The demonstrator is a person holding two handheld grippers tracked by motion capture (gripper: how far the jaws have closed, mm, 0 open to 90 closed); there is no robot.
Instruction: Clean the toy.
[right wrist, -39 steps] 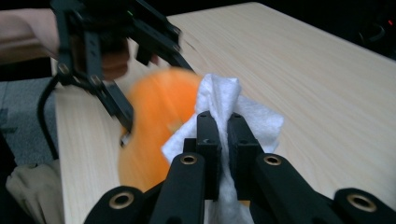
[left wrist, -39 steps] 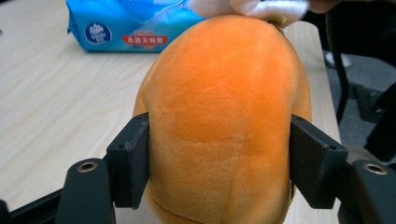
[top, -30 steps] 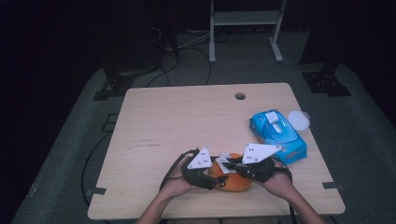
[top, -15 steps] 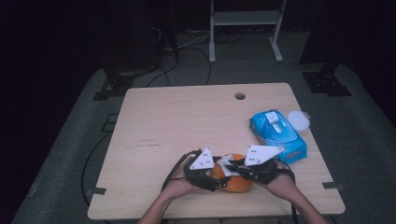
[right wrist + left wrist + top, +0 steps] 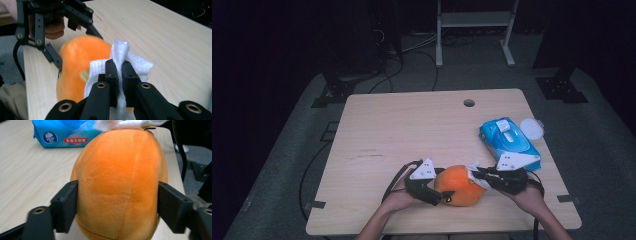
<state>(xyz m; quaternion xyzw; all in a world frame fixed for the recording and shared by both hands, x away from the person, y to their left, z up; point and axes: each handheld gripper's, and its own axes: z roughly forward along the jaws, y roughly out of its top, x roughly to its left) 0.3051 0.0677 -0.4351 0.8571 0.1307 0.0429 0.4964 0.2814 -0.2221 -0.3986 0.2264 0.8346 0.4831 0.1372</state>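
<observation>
An orange plush toy point(image 5: 459, 185) point(image 5: 117, 182) point(image 5: 75, 57) lies near the table's front edge. My left gripper point(image 5: 444, 192) point(image 5: 117, 202) point(image 5: 77, 50) straddles it from the left. Both pads still dent its sides, though the jaws have just been opening. My right gripper point(image 5: 477, 175) point(image 5: 117, 65) is shut on a crumpled white wipe point(image 5: 135, 62) point(image 5: 476, 176) point(image 5: 120, 123). The wipe rests against the toy's right end.
A blue pack of wipes point(image 5: 509, 142) point(image 5: 65, 132) lies at the right of the wooden table point(image 5: 412, 130), with a white round lid point(image 5: 532, 127) beside it. A cable hole point(image 5: 469, 103) sits near the far edge. The hands are close to the front edge.
My right gripper has drawn to the right with the wipe, uncovering more of the orange toy. The left gripper has stayed in place around the toy.
</observation>
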